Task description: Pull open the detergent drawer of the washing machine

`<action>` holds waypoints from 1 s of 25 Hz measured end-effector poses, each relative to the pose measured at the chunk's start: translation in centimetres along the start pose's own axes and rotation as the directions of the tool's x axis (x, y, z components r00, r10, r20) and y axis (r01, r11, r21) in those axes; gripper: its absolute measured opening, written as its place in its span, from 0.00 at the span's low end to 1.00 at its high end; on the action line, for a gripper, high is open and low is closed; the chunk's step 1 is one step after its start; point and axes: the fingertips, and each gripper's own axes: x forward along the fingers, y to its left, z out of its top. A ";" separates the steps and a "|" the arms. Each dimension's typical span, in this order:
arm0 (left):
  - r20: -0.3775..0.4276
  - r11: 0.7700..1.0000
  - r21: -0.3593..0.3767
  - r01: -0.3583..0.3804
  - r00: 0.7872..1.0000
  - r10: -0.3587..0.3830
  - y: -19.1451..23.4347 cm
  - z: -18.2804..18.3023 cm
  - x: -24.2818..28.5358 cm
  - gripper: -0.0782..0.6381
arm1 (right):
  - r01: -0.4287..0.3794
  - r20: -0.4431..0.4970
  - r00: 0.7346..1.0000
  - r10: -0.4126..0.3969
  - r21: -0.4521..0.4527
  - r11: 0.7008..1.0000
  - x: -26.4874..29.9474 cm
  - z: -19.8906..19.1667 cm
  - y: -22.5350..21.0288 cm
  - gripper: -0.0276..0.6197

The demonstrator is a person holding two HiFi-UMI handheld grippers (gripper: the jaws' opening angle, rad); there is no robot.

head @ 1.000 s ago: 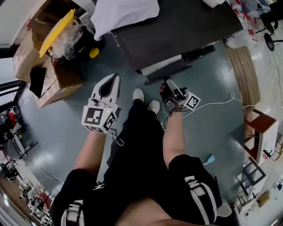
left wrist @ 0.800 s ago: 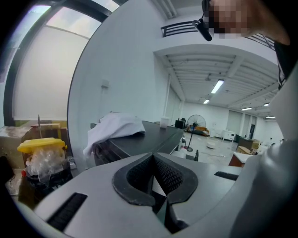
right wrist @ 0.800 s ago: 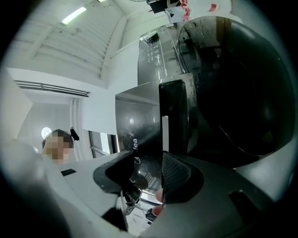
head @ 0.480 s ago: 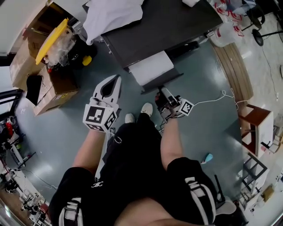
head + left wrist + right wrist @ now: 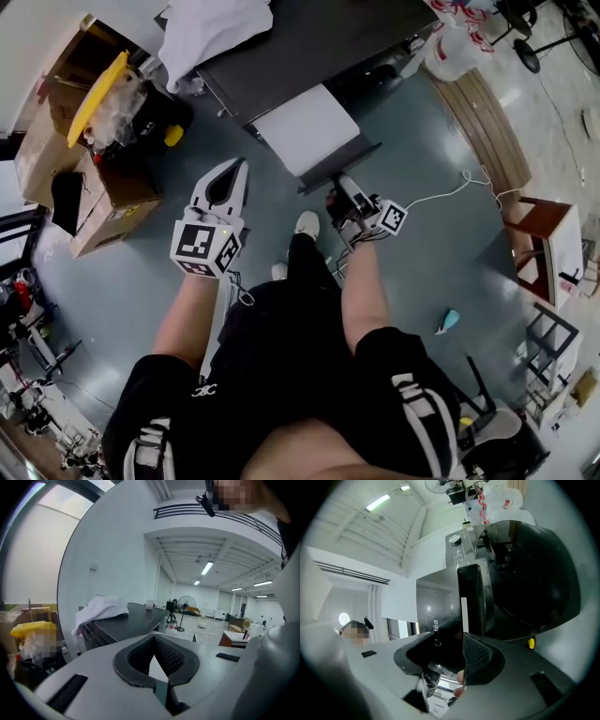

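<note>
The dark washing machine (image 5: pixel 309 47) stands at the top of the head view. Its detergent drawer (image 5: pixel 307 139) is pulled well out, showing a white top behind a dark front panel (image 5: pixel 342 167). My right gripper (image 5: pixel 339 189) is shut on that front panel. In the right gripper view the panel (image 5: pixel 440 606) sits between the two pads of the right gripper (image 5: pixel 457 637), with the round dark door (image 5: pixel 529 573) beside it. My left gripper (image 5: pixel 240 167) hangs to the left of the drawer, apart from it. It is shut and empty, and in the left gripper view its tips (image 5: pixel 153 638) meet.
A white cloth (image 5: pixel 214 28) lies on the machine's top. Cardboard boxes (image 5: pixel 103 202) and a yellow lid (image 5: pixel 98 94) stand at the left. A white cable (image 5: pixel 441 197) runs across the floor to the right, near a wooden stand (image 5: pixel 544 234). The person's shoes are just under the drawer.
The drawer has slid farther out of the machine, its white top now long and plain. The right gripper came back with it. The left gripper shifted slightly.
</note>
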 end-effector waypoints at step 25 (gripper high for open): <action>0.024 0.997 0.032 0.073 0.997 -0.074 -5.7 -0.6 -5.3 0.11 | 0.061 0.179 0.982 -0.061 0.005 0.998 -11.6 -0.8 2.4 0.33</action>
